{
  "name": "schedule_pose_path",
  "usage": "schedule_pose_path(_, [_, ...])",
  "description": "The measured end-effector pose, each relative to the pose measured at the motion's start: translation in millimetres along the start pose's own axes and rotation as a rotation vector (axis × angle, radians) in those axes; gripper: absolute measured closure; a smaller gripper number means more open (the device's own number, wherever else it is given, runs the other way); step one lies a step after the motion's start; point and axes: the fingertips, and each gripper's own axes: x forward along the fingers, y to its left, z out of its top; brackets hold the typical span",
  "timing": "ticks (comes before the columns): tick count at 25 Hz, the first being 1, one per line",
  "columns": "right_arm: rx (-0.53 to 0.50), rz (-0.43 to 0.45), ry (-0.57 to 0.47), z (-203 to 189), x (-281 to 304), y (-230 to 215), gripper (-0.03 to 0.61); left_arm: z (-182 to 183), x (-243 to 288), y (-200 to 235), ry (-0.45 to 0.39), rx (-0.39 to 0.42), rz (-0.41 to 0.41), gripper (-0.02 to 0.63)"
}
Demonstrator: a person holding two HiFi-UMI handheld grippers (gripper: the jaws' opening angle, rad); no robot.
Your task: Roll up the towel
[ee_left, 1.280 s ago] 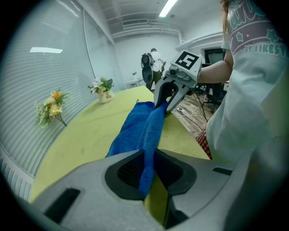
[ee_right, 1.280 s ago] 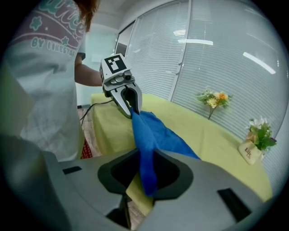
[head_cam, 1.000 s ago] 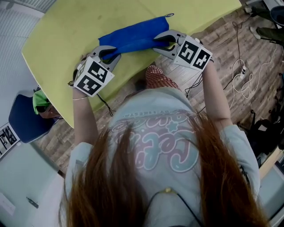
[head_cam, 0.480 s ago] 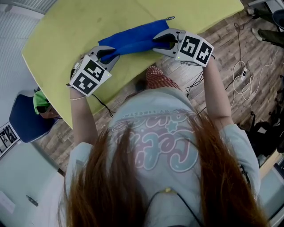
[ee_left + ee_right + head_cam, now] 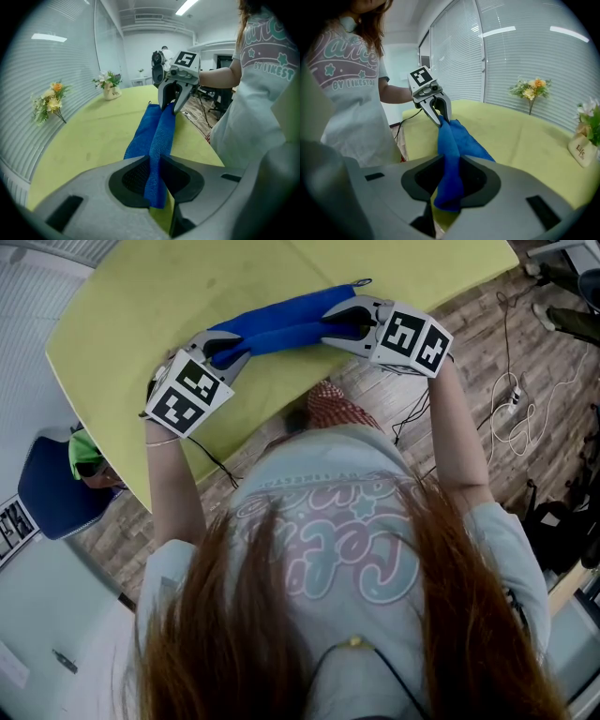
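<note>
A blue towel (image 5: 281,322) lies in a long strip across the yellow-green table (image 5: 122,324), with its near long edge raised into a fold. My left gripper (image 5: 225,351) is shut on the towel's left end. In the left gripper view the blue cloth (image 5: 157,136) runs pinched between the jaws of the left gripper (image 5: 154,183) to the right gripper (image 5: 171,101) at the far end. My right gripper (image 5: 345,326) is shut on the right end. The right gripper view shows the towel (image 5: 450,154) squeezed in the right gripper (image 5: 447,185), with the left gripper (image 5: 440,112) beyond.
A flower vase (image 5: 111,86) and a loose bunch of flowers (image 5: 51,101) stand far back on the table. The table's front edge runs just below the grippers, close to the person's body. Cables (image 5: 511,399) lie on the wooden floor at right; a blue chair (image 5: 47,493) is at left.
Both grippers have shifted slightly away from the person, taking the towel's near edge along. The flat blue part looks narrower than before.
</note>
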Motion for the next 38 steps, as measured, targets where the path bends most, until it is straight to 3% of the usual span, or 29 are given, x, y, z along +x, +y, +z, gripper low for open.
schedule_pose_path(29, [-0.016,-0.123,-0.059,9,-2,-40,0.469,0,7,31,0.019,0.008,0.103,0.541])
schedule_pose_path(38, [-0.023,-0.186,-0.088,7,0,-41,0.475,5,3,36,-0.030,0.021,0.161,0.538])
